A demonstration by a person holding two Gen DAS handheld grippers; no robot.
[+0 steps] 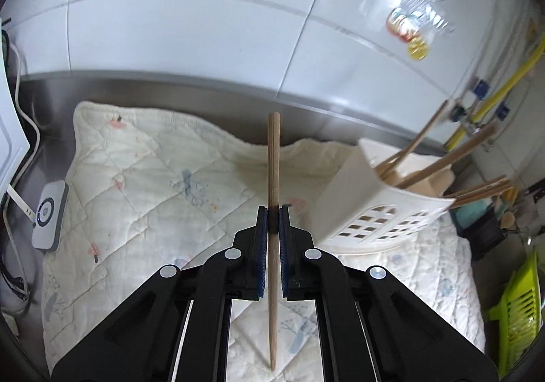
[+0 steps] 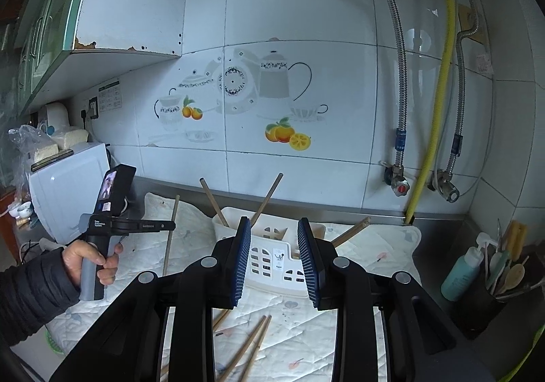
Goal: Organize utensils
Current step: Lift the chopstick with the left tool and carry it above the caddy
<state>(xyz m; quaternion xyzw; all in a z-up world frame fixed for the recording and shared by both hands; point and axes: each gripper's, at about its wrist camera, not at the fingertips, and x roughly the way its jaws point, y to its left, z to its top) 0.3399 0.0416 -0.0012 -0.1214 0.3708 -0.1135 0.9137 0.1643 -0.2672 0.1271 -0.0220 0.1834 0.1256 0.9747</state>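
My left gripper [image 1: 273,211] is shut on a single wooden chopstick [image 1: 273,157] and holds it upright above the quilted cloth [image 1: 143,170]. The same chopstick [image 2: 169,239] and left gripper [image 2: 168,226] show at the left of the right wrist view. A white perforated utensil holder [image 1: 378,211] stands to the right with several chopsticks leaning in it. My right gripper [image 2: 274,245] is open and empty, just in front of the holder [image 2: 272,266]. Loose chopsticks [image 2: 250,344] lie on the cloth [image 2: 374,245] below it.
A steel counter [image 1: 211,99] meets a tiled wall [image 2: 306,92]. A white appliance [image 2: 64,184] and a small white device [image 1: 49,215] sit at the left. A black caddy with spoons [image 2: 504,276], a teal bottle [image 2: 461,276] and pipes with valves [image 2: 402,184] are at the right.
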